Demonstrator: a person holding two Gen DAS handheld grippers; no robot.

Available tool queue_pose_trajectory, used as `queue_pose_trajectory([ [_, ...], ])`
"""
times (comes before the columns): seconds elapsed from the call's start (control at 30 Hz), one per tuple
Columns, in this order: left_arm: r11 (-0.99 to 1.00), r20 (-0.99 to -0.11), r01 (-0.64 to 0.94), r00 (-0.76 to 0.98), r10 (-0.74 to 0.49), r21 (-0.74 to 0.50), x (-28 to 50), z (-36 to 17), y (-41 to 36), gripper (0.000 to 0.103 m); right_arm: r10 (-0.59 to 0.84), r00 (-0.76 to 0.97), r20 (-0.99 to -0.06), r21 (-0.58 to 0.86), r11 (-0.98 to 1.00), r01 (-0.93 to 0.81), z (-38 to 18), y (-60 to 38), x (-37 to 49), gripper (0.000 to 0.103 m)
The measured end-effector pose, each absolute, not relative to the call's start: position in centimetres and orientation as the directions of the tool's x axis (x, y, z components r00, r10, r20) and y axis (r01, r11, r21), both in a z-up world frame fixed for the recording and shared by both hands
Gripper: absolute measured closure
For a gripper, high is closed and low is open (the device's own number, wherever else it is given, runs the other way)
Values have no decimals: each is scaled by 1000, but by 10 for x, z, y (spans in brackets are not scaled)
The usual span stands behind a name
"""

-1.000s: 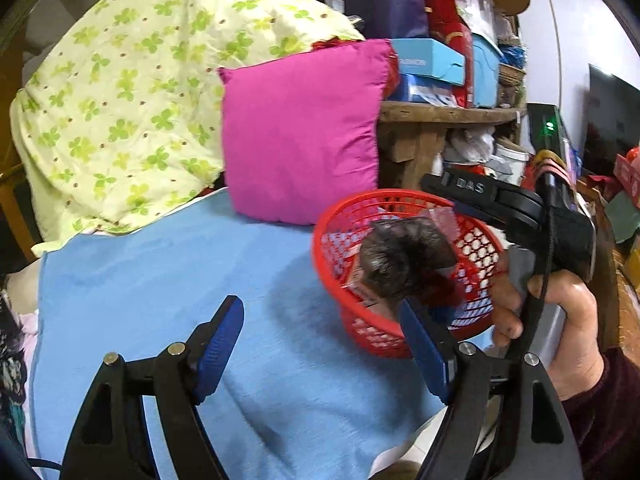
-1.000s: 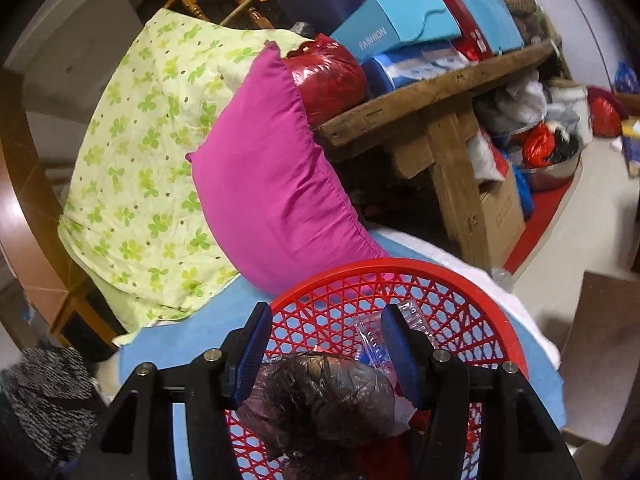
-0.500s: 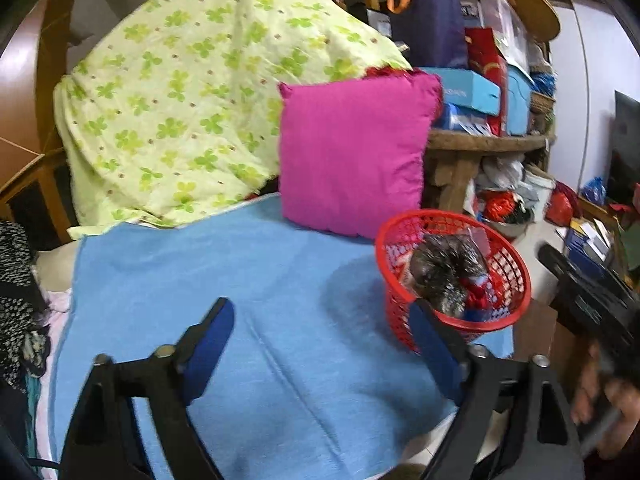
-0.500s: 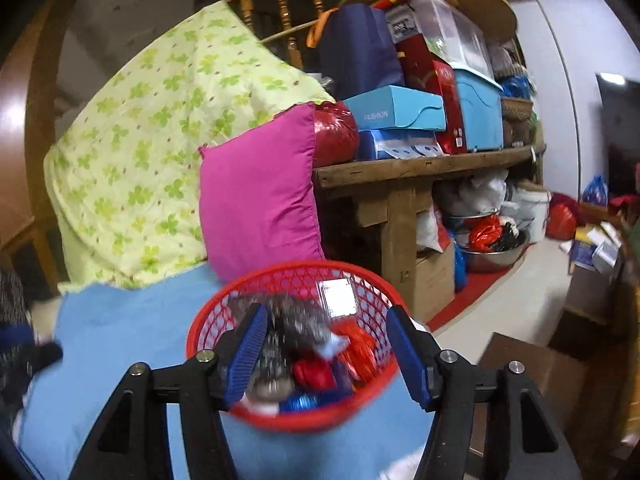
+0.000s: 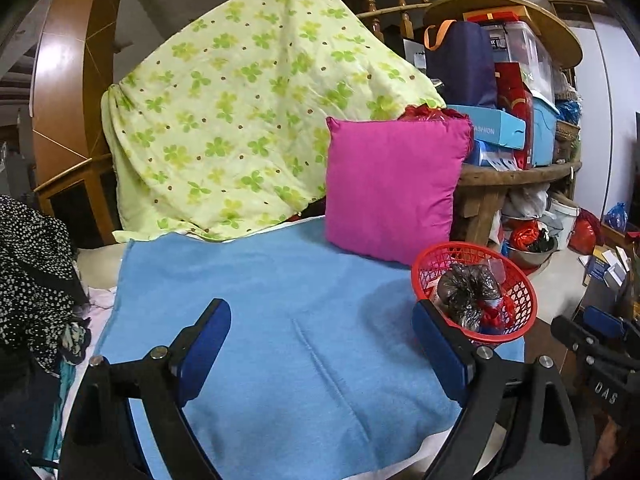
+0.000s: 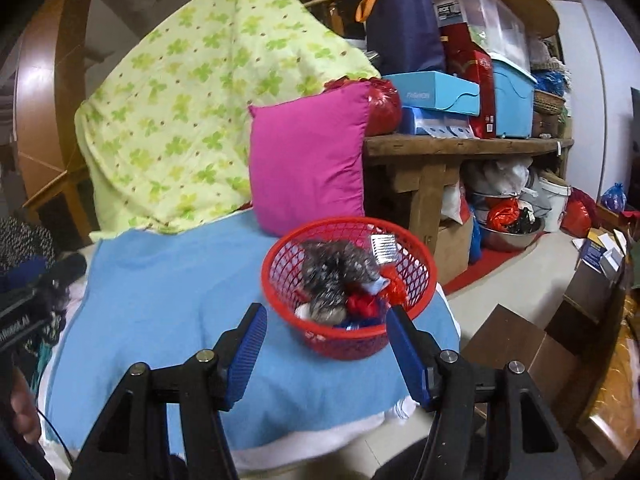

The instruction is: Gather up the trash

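Observation:
A red mesh basket [image 5: 516, 280] [image 6: 416, 276] stands on the blue blanket [image 5: 288, 320] [image 6: 168, 300] near its right edge. It holds a crumpled dark plastic bag [image 5: 468, 292] [image 6: 336, 272] and red and blue wrappers [image 6: 364, 304]. My left gripper [image 5: 320, 344] is open and empty, low over the blanket, left of the basket. My right gripper [image 6: 326, 348] is open and empty, just in front of the basket. It also shows at the right edge of the left wrist view [image 5: 592, 340].
A magenta pillow [image 5: 392, 188] [image 6: 308, 164] leans behind the basket against a green-flowered quilt [image 5: 240, 112]. A wooden bench [image 6: 460, 148] stacked with boxes stands to the right. Cardboard boxes [image 6: 520, 344] and bags lie on the floor. Dark spotted clothes [image 5: 32, 272] lie at the left.
Both grippers have pulled back from the basket. The dark bag, which sat between my right gripper's fingers a second ago, now lies in the basket.

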State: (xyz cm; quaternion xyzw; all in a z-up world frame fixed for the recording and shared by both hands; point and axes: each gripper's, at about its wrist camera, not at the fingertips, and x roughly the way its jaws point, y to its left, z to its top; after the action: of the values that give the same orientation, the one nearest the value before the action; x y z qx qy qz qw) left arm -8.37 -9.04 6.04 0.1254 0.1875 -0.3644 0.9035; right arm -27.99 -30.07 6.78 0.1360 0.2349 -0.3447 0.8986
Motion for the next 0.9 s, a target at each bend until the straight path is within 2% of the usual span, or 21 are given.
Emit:
queue_pose_trajectory([
  [0.43, 742, -383, 661, 717, -582, 108, -102, 84, -66, 10, -564, 676, -474, 84, 735, 673, 92, -265, -303, 37],
  [0.9, 762, -374, 633, 745, -552, 137, -106, 88, -60, 10, -561, 694, -451, 94, 744, 662, 100, -252, -302, 37],
])
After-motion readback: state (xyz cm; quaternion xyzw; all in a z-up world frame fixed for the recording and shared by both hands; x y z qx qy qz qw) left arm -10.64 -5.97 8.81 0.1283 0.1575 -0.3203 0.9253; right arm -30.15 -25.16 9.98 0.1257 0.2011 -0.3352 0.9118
